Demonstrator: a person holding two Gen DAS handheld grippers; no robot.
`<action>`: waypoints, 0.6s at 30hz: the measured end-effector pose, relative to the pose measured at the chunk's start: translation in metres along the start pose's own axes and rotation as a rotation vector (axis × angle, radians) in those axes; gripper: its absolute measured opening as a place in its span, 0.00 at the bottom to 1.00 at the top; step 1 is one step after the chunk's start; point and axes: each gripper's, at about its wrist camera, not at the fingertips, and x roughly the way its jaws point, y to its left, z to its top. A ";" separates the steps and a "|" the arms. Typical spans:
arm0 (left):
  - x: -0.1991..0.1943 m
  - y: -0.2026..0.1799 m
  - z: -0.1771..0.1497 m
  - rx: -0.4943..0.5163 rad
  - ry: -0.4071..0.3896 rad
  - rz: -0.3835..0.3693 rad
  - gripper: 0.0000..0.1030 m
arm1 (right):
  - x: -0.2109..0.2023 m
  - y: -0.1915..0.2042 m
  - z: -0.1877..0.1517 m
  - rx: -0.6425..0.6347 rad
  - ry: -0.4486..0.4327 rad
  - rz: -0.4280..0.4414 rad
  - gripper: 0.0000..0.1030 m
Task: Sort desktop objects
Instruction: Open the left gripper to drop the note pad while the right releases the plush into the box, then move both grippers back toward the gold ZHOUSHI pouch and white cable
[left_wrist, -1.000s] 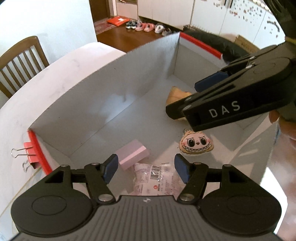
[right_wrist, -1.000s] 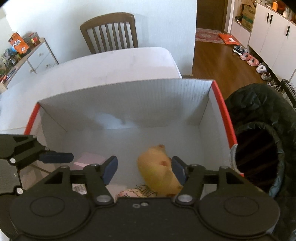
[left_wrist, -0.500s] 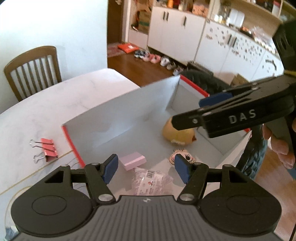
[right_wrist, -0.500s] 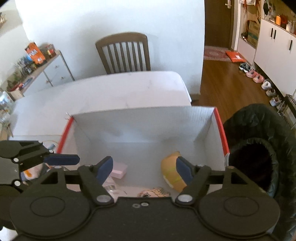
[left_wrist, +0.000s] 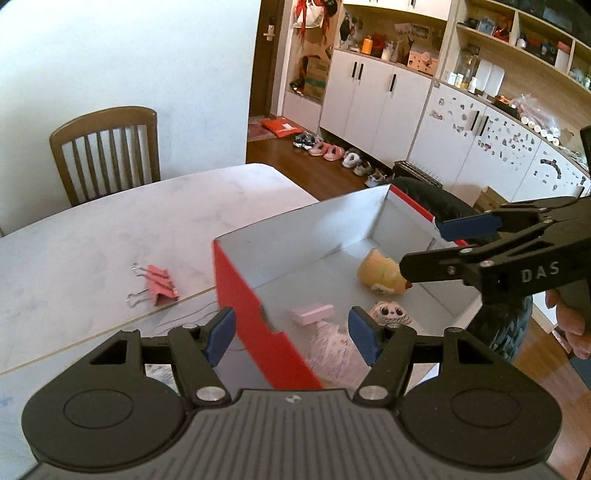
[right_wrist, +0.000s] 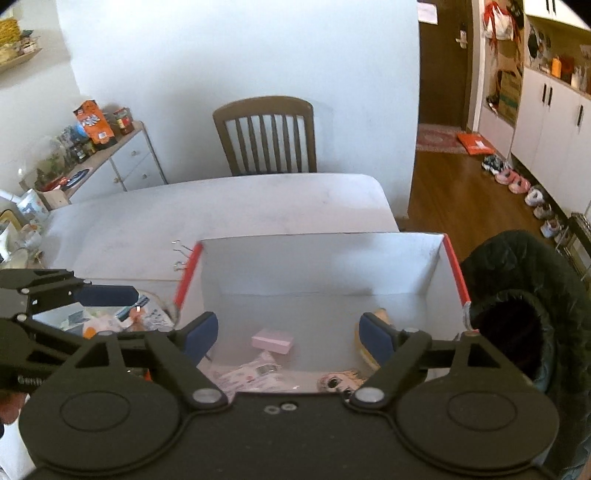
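1. Two grippers, both spread wide and holding nothing: the left gripper (left_wrist: 291, 334) hovers over the near red wall of the box (left_wrist: 255, 314), the right gripper (right_wrist: 286, 334) hangs above its open interior.
2. Blue pads line the black plastic fingers (left_wrist: 364, 336); the right gripper's side reads "DAS" in the left wrist view.
3. Inside the box, white within and red outside: a small pink block (left_wrist: 312, 314), a crinkly clear packet (right_wrist: 249, 374) with a barcode label, a round cartoon-face plush (left_wrist: 389, 312) and a tan plush toy (left_wrist: 382, 271), well apart from either gripper.
4. Outside on the pale marbled table (left_wrist: 110, 236), pink binder clips (left_wrist: 160, 284) with wire handles lie left of the box.
5. Beyond, a slatted wooden chair (right_wrist: 266, 134).
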 end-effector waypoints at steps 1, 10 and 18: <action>-0.004 0.003 -0.003 0.000 -0.004 0.000 0.64 | -0.002 0.005 -0.001 -0.009 -0.008 0.001 0.84; -0.042 0.031 -0.028 -0.022 -0.032 -0.011 0.76 | -0.013 0.048 -0.010 -0.039 -0.052 0.017 0.87; -0.077 0.059 -0.052 -0.046 -0.070 -0.013 0.84 | -0.014 0.086 -0.024 -0.040 -0.066 0.022 0.88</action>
